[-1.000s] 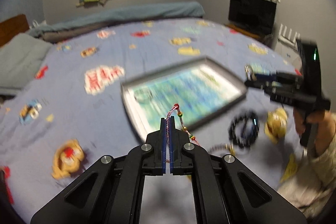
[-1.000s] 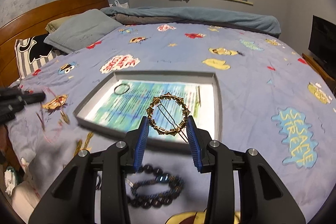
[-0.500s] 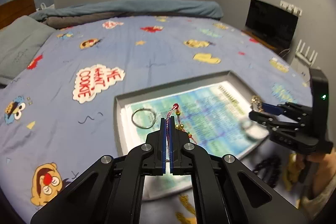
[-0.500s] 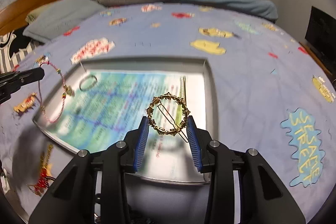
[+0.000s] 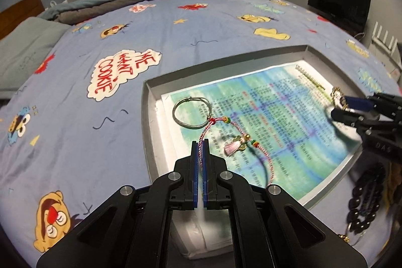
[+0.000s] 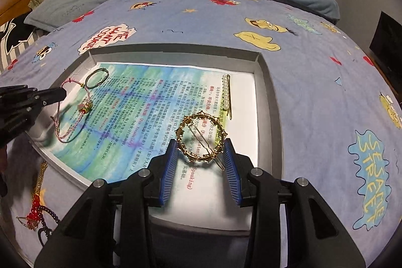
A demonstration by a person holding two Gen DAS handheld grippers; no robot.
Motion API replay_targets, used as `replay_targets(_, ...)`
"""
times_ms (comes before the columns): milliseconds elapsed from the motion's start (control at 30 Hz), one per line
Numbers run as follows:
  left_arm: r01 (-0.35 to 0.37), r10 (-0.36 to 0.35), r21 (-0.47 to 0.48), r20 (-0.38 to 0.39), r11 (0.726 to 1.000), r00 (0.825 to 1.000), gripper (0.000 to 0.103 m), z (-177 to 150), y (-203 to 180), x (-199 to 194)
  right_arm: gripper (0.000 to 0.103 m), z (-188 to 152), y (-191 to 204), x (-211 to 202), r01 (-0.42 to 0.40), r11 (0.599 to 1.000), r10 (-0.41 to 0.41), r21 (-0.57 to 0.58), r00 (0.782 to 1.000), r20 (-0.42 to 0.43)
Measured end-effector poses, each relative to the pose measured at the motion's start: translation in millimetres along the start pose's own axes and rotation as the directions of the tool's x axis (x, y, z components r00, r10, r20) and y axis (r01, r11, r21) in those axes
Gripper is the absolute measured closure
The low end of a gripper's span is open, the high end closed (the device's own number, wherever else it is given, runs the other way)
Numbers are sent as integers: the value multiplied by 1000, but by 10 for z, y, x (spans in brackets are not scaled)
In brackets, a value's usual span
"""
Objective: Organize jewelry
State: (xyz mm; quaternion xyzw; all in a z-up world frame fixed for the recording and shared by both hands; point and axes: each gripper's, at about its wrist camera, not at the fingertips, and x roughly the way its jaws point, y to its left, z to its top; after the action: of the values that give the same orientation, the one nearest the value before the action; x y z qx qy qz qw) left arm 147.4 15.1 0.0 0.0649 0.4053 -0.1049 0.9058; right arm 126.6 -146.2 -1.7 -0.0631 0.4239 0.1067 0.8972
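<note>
While the left gripper [image 5: 200, 146] pinched the pink braided bracelet [image 5: 236, 142] so it dangled over the tray [image 5: 148, 117] beside a silver bangle [image 5: 192, 112], the right gripper [image 6: 201, 155] clamped the round gold hair clip [image 6: 201, 140] between its blue pads above the tray's printed paper [image 6: 140, 102], near a pearl hairpin [image 6: 226, 94].
</note>
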Motion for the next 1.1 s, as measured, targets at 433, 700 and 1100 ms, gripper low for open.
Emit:
replay_targets(433,-25,27,-38,49,999,998,66,-19,45,-187,54,-1,-7,-169,-41,998,39,37,997,60)
replay_targets(700,-49,56,-65,112,997,992,37,-42,57,-618,34,-9,-114,-643,-58,994,43,94,987,156)
replay_targets(1100,-56,58,-19,128,998,990,23,-440,-88,-1270,6,-299,-186,-1262,-70,993,49,98,978,204)
